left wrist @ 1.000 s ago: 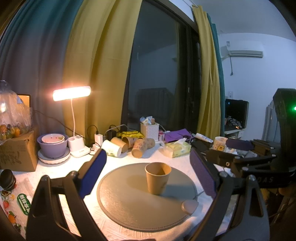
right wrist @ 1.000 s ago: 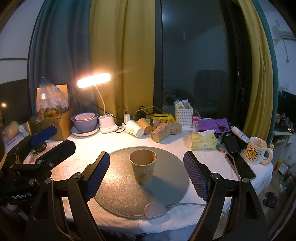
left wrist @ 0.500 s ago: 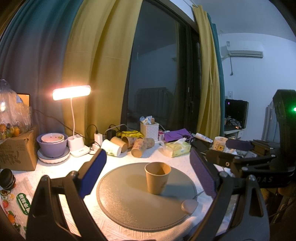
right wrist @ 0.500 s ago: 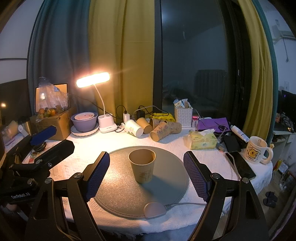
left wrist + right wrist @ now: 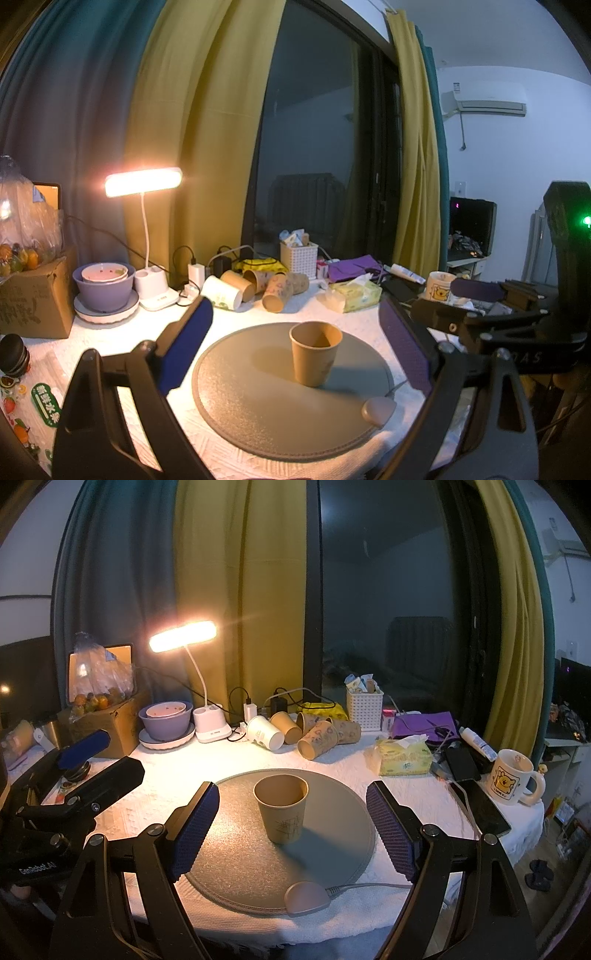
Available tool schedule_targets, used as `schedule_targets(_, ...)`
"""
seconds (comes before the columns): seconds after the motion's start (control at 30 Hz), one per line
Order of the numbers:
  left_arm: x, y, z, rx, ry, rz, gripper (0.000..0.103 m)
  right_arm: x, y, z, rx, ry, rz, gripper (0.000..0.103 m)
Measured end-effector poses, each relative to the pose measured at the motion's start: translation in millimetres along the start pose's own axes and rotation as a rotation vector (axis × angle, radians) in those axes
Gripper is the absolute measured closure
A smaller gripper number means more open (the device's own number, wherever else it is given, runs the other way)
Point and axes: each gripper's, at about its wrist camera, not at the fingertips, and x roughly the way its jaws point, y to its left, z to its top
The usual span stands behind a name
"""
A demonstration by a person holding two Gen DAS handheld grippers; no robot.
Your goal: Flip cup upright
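A brown paper cup (image 5: 314, 355) stands upright, mouth up, on a round grey mat (image 5: 258, 406) in the left wrist view. It also shows in the right wrist view (image 5: 282, 809) on the mat (image 5: 332, 849). My left gripper (image 5: 295, 347) is open and empty, its blue pads well apart, held back from the cup. My right gripper (image 5: 293, 830) is open and empty, pads wide on either side of the cup's line, short of it. Each gripper shows at the edge of the other's view.
Several paper cups (image 5: 317, 734) lie on their sides at the back of the table. A lit desk lamp (image 5: 183, 638), purple bowl (image 5: 166, 720), cardboard box (image 5: 107, 720), tissue pack (image 5: 402, 760), white basket (image 5: 364, 705), mug (image 5: 513, 782) and phone (image 5: 480, 805) surround the mat.
Nothing has visibly changed beyond a slight drift of both views; the cup stays upright on the mat and both grippers stay open.
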Motion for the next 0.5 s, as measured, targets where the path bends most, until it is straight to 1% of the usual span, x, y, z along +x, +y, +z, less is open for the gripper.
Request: schedule_targets(0.5,-0.2,-0.6,0.4,-0.001,0.001,0.001,0.011,0.5,0.1,0.1,0.000,0.001,0.000,0.019)
